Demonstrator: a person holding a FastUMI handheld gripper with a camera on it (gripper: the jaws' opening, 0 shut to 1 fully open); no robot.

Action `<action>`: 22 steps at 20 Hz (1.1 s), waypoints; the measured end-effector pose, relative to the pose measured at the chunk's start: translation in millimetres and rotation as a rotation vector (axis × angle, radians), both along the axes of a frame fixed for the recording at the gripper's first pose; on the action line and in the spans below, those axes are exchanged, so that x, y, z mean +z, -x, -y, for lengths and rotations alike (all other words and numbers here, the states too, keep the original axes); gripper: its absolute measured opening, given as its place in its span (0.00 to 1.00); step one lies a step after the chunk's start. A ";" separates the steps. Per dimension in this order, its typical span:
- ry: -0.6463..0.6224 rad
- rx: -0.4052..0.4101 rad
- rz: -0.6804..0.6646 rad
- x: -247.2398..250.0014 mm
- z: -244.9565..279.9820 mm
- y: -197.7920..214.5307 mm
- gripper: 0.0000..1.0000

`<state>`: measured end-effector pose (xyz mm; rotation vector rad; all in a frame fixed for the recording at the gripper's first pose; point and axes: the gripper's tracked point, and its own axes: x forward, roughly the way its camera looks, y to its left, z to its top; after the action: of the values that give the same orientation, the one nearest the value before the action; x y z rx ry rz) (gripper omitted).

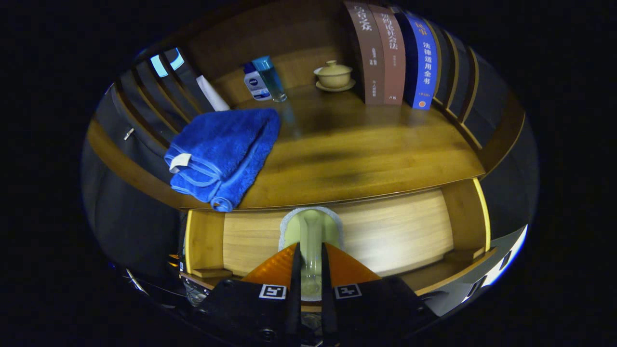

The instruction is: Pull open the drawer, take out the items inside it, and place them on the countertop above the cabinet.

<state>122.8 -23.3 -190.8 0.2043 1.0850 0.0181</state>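
Note:
The wooden drawer (395, 231) stands pulled open under the countertop (366, 154). My gripper (309, 250) hovers over the drawer, its orange fingers (274, 267) shut on the handle of a pale green brush-like item (311, 224). The item's round head, rimmed in white, points ahead of the fingertips toward the countertop's front edge. A folded blue towel (221, 152) lies on the countertop to the left, one corner hanging over the front edge. What else is on the drawer floor is hidden by the fingers and the item.
At the back of the countertop stand a small white bottle (255, 83) and a teal bottle (270, 77), a lidded beige cup on a saucer (334, 76), and several upright books (397, 55). Slatted wooden sides (458, 82) flank the countertop. Bare wood lies between towel and books.

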 end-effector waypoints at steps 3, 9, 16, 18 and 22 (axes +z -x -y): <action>-0.005 0.002 0.049 35.4 2.6 -14.7 0.21; 0.118 0.001 0.101 36.5 21.3 -86.4 0.21; 0.163 0.036 0.079 5.5 19.1 -152.7 0.21; 0.162 0.039 0.070 -1.0 16.7 -158.8 0.21; 0.189 0.047 0.071 1.2 19.1 -163.3 0.23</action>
<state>286.1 -42.5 -189.6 0.0080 1.0145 -0.0344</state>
